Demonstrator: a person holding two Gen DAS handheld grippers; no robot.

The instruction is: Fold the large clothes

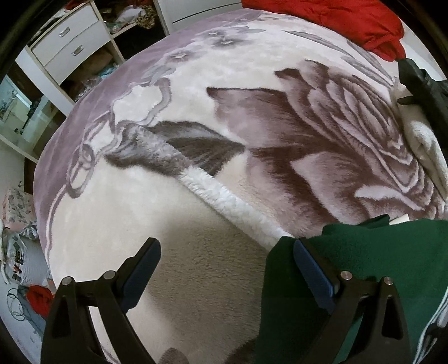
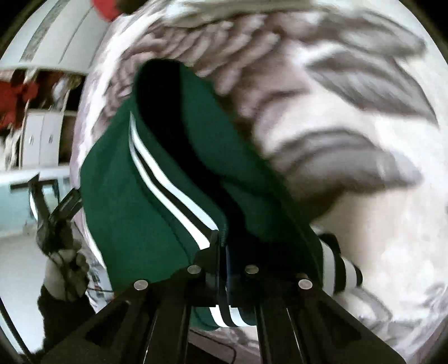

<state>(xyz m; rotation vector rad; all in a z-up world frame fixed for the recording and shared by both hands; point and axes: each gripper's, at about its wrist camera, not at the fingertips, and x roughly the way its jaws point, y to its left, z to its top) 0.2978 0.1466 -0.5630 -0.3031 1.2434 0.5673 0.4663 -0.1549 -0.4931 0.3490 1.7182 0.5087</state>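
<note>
Both differ: left gripper (image 1: 226,268) fingers spread; right gripper (image 2: 222,252) pinches green garment (image 2: 126,210).

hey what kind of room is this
Most likely a bedroom: a bed covered by a plush floral blanket, a white drawer unit beside it, and clothes about, such as the green garment and red one.
</note>
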